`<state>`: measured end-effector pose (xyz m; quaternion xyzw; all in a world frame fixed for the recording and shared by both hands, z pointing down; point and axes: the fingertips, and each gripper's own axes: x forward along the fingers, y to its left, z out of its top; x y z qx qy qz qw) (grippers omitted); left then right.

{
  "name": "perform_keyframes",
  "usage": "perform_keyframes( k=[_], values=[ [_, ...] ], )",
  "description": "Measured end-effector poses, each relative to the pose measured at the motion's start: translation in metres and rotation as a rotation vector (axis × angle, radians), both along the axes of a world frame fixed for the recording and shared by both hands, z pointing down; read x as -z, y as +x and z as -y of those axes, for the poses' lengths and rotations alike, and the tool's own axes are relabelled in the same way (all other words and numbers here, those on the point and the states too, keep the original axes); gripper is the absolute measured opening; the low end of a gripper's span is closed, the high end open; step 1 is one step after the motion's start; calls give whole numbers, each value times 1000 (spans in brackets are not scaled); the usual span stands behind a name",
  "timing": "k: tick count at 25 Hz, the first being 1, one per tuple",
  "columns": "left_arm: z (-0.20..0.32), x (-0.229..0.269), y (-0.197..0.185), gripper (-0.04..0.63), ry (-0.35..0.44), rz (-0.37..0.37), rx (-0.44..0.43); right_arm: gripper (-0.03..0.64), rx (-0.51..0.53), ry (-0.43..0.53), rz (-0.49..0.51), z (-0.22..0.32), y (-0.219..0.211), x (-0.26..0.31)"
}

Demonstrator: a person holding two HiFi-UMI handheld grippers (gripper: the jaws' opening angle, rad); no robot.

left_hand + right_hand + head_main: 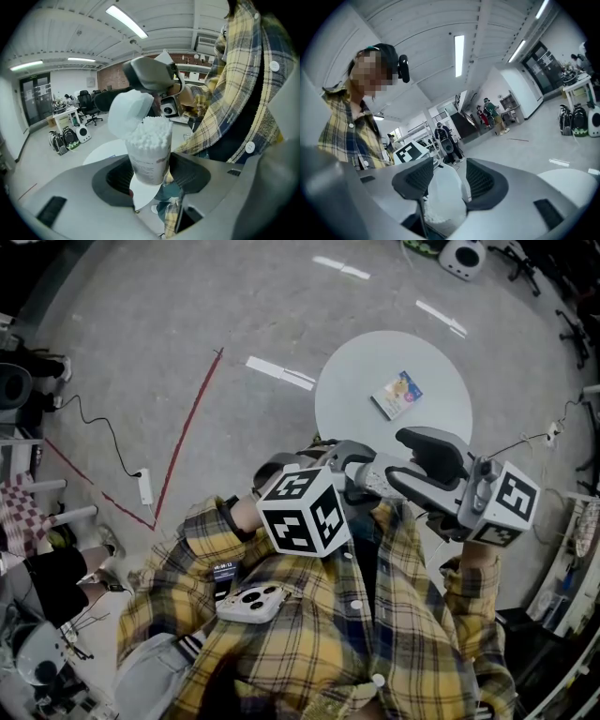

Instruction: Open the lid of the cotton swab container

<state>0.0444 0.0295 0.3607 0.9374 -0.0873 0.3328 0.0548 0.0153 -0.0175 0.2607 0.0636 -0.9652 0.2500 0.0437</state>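
The cotton swab container (149,161) is a clear tube packed with white swabs (151,132), standing upright between my left gripper's (150,177) pads, which press on both its sides. Its white lid (127,114) is flipped open and tilts up to the left. My right gripper (151,77) reaches in from above and grips that lid. In the right gripper view the lid (443,192) fills the gap between the right gripper's (445,180) pads. In the head view both grippers meet in front of the person's chest, left gripper (361,470) and right gripper (412,472); the container is hidden there.
A round white table (375,362) stands just beyond the grippers with a small printed packet (397,395) on it. A red tape line (187,427) and a power strip (145,486) lie on the floor to the left. A phone (251,601) hangs at the person's chest.
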Motion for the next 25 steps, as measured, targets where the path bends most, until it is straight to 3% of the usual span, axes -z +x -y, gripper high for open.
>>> perform_keyframes(
  k=[7, 14, 25],
  values=[
    [-6, -2, -3, 253, -21, -8, -4, 212, -90, 39, -46, 24, 5, -7],
    [-12, 2, 1, 253, -31, -37, -12, 163, -189, 22, -96, 51, 11, -34],
    [-8, -1, 0, 252, -35, -33, 0, 160, -231, 13, -65, 54, 14, -32]
  ],
)
